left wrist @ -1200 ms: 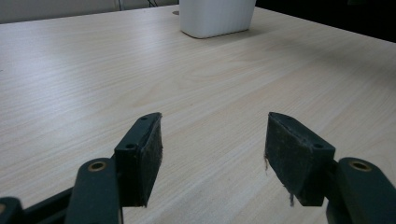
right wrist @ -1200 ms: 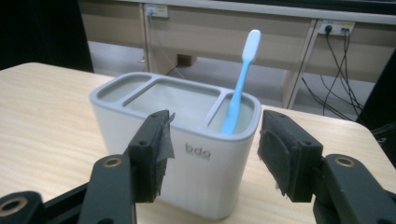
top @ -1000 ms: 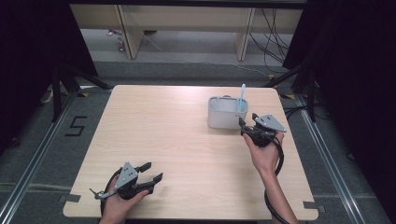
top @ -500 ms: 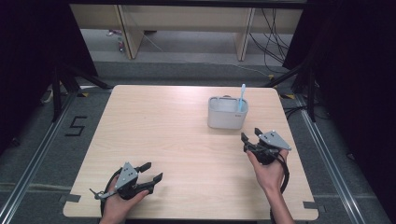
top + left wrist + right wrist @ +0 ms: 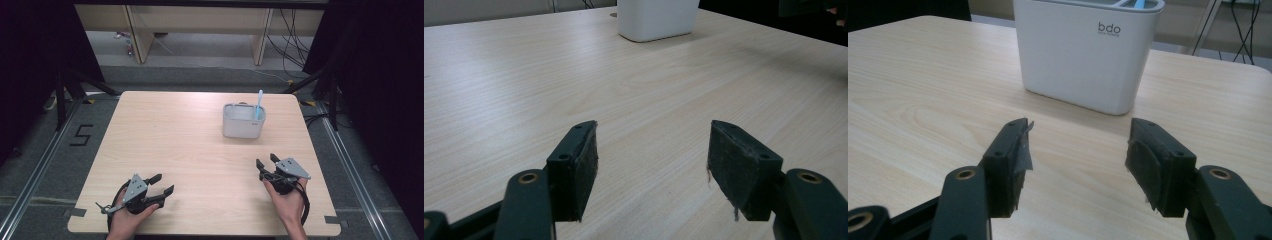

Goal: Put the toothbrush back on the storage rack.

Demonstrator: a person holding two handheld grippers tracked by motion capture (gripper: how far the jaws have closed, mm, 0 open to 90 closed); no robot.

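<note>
On the light wood worktop (image 5: 200, 150) stands a white container (image 5: 243, 121), the landmark for everything else; it sits toward the far right part of the surface, upright, well apart from both hands. Right gripper view: container (image 5: 1087, 52) straight ahead of the jaws, "bdo" printed high on its near wall, top divided into compartments. Left gripper view: container (image 5: 657, 17) far off at the top edge, only lower body seen.

Left tongs (image 5: 162, 190), held by the left hand (image 5: 127, 220): near-left of the container, well apart from it, close to the near worktop edge, jaws aimed right and slightly toward the container. Spread wide, nothing between the pads; in the left gripper view (image 5: 653, 160) bare wood shows in the gap.

Right tongs (image 5: 267, 161), held by the right hand (image 5: 287, 200): on the near side of the container, a bit right of it, closer than the left tongs yet not touching. Jaws point at the container. Spread, empty; right gripper view (image 5: 1078, 157) shows wood between the pads.

Light blue toothbrush (image 5: 258, 104): inside the container, right-hand compartment, standing and leaning slightly, upper part sticking out above the rim. In the right gripper view, a blue bit (image 5: 1141, 4) at the rim.
</note>
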